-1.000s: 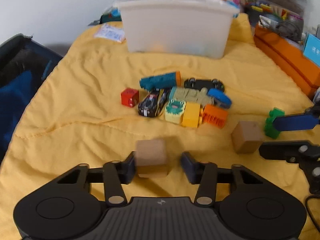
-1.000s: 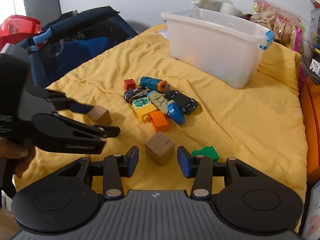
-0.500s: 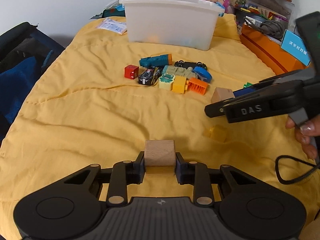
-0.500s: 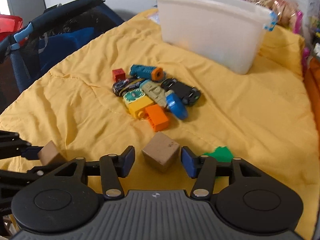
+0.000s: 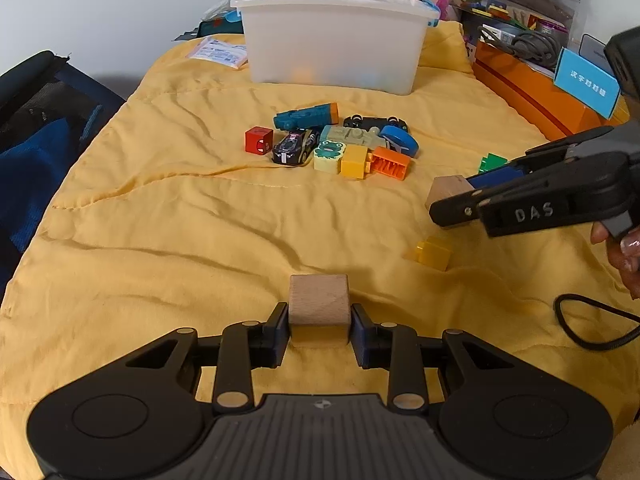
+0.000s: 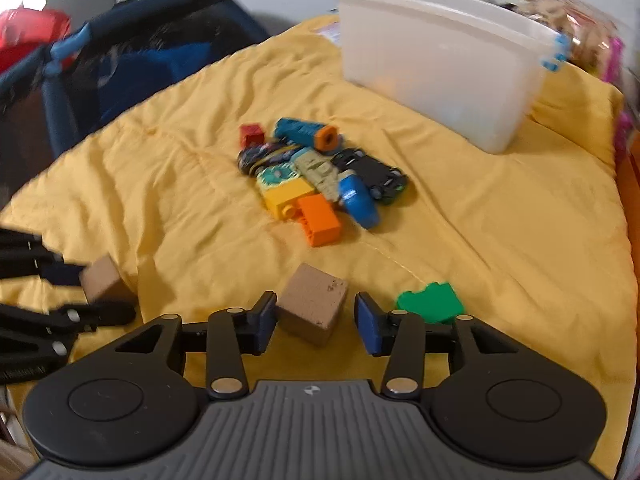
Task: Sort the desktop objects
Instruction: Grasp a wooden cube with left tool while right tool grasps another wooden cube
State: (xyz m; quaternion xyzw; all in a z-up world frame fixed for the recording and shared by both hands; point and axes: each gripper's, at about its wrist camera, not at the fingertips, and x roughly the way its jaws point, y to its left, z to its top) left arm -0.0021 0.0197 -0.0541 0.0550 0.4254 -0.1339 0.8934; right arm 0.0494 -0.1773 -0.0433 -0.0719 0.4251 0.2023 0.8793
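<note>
here the left gripper (image 5: 319, 330) pinches a wooden cube (image 5: 319, 300) at six o'clock, while the right gripper (image 6: 316, 322), jaws closing around a skewed second cube (image 6: 312, 303) but not yet gripping, might twist it toward the green brick (image 6: 430, 302) at three o'clock.

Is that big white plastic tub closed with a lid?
No. The white tub stands open at the far end of the yellow blanket, its rim bare with no lid on it.
</note>
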